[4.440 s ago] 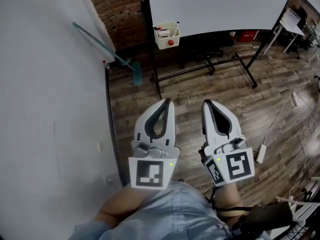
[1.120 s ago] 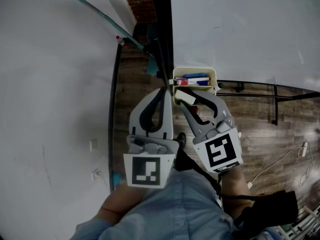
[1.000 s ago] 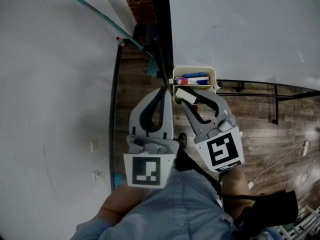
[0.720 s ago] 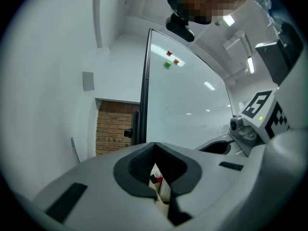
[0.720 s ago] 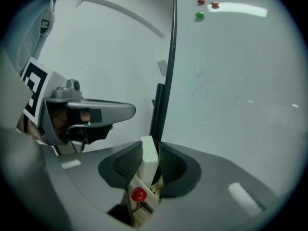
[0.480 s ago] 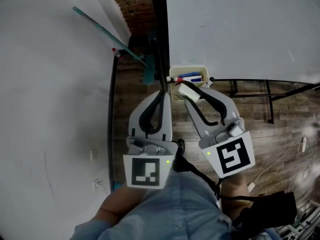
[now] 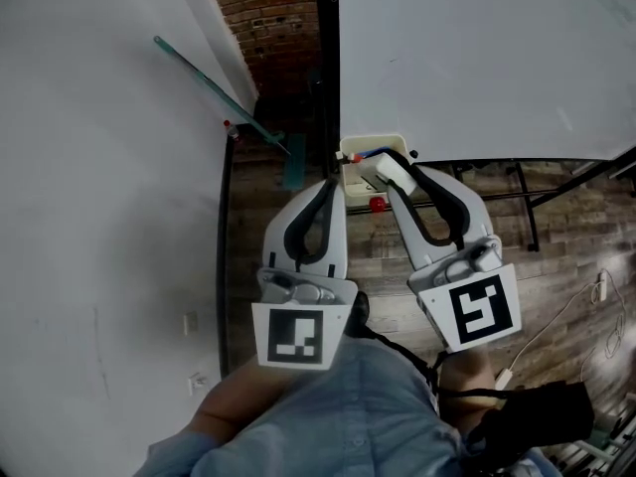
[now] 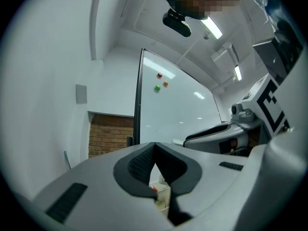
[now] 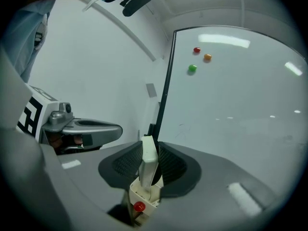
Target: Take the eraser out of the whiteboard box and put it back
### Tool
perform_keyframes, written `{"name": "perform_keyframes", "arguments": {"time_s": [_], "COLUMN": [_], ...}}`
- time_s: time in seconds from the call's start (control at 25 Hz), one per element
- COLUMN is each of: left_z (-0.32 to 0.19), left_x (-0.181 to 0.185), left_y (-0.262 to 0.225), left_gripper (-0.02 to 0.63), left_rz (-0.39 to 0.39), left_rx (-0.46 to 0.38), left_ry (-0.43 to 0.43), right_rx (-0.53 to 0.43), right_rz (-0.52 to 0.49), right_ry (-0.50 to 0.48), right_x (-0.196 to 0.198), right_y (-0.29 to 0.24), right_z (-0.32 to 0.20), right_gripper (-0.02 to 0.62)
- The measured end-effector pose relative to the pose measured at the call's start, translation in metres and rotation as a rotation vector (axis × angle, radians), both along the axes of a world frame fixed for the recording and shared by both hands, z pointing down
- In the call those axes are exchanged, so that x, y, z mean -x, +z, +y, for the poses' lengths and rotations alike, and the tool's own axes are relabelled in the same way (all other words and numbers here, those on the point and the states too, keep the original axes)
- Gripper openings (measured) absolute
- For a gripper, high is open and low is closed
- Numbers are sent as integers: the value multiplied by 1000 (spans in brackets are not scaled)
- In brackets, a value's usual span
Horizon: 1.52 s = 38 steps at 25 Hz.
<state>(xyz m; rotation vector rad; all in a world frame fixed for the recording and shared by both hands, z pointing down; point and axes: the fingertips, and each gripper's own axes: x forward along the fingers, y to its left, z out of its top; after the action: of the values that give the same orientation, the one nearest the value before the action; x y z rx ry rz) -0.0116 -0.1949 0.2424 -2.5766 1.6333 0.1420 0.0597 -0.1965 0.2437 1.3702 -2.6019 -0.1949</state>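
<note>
The white eraser (image 7: 390, 173) stands upright between the pads of my right gripper (image 7: 398, 174), which is shut on it. It hangs just above the cream whiteboard box (image 7: 370, 150), which holds markers and has a red knob (image 7: 377, 204) on its front. In the right gripper view the eraser (image 9: 149, 161) rises over the box (image 9: 145, 197) and its red knob (image 9: 139, 206). My left gripper (image 7: 333, 183) is beside it on the left, shut and empty. In the left gripper view its tips (image 8: 154, 147) meet, and the box (image 8: 161, 197) shows below them.
The whiteboard (image 7: 477, 58) fills the upper right, with a black frame post (image 7: 326, 68) at its left edge. A teal long-handled tool (image 7: 214, 92) leans on the white wall at left. Brick wall (image 7: 273, 18) lies behind. Wooden floor and the board's stand legs (image 7: 527, 212) are below.
My right gripper has lifted the eraser up out of the box. Both grippers have risen, and the box now sits lower relative to the jaws.
</note>
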Motion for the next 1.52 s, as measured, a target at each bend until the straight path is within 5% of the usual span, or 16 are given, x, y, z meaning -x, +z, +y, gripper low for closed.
{"name": "perform_keyframes", "arguments": {"time_s": [0.76,1.52], "left_z": [15,0], "left_x": [15,7], "left_y": [-15,-7], "left_gripper": [5,5], "left_rz": [17,35], "left_rx": [-44,-12], "left_ry": [10,6], "right_rx": [-53,-3], "right_rz": [-11,0], "right_ry": [27,8], "right_x": [8,2], "right_y": [-19,0], "right_z": [14,-6], "right_gripper": [101,101]}}
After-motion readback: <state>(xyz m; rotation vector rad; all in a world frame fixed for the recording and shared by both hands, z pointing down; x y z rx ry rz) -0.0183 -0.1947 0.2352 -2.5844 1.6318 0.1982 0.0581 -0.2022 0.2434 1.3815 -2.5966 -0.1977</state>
